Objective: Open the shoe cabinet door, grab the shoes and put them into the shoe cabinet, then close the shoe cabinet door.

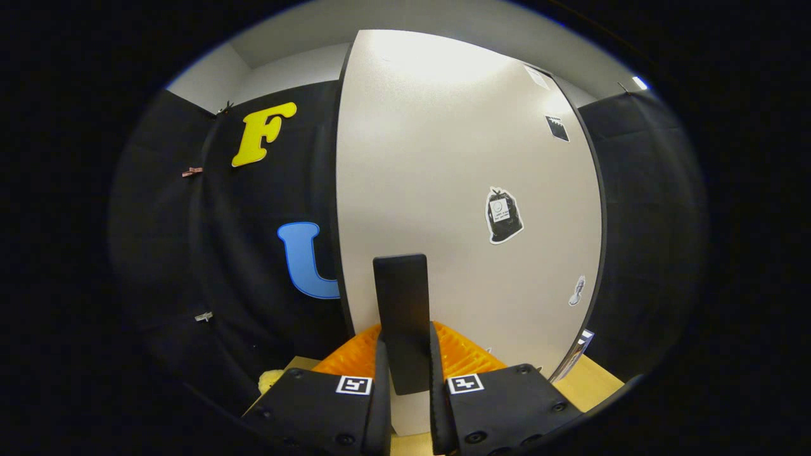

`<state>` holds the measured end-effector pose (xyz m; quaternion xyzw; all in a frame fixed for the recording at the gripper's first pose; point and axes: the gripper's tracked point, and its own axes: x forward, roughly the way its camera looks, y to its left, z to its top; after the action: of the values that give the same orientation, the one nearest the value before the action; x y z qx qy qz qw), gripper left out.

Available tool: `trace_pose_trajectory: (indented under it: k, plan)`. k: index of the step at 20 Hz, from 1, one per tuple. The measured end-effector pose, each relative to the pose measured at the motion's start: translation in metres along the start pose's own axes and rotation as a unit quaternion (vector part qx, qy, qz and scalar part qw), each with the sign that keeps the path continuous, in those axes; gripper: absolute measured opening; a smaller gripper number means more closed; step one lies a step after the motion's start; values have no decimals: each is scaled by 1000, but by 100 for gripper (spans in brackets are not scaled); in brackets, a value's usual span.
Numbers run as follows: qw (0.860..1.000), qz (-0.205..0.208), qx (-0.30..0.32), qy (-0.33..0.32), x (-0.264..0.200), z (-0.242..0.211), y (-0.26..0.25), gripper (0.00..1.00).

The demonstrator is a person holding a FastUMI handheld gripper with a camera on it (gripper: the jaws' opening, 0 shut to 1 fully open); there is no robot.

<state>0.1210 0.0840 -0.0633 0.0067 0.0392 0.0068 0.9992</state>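
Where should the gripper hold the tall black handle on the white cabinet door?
Grip the flat black handle across its narrow sides, coming straight at the white cabinet door. It stands proud and upright, and the gripper fingers already press it from both sides.

Black cloth wall (190, 253) covers the left of the frame and continues at right, with small clips (192, 171) pinned at upper and lower left. A pale ceiling (304, 38) spans the top, one light (640, 83) at upper right. A light wooden surface (595, 380) shows at lower right.
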Motion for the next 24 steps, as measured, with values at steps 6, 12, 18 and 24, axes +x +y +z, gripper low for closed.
trace_pose_trajectory:
  k: [6, 12, 18, 24]
  plan:
    - [1000, 29, 1, 4, -55, 1, -28, 28]
    - [997, 80, 5, 16, -101, 4, -57, 28]
    - [993, 111, 12, 25, -131, 8, -88, 28]
    - [994, 106, 10, 26, -156, 13, -126, 28]
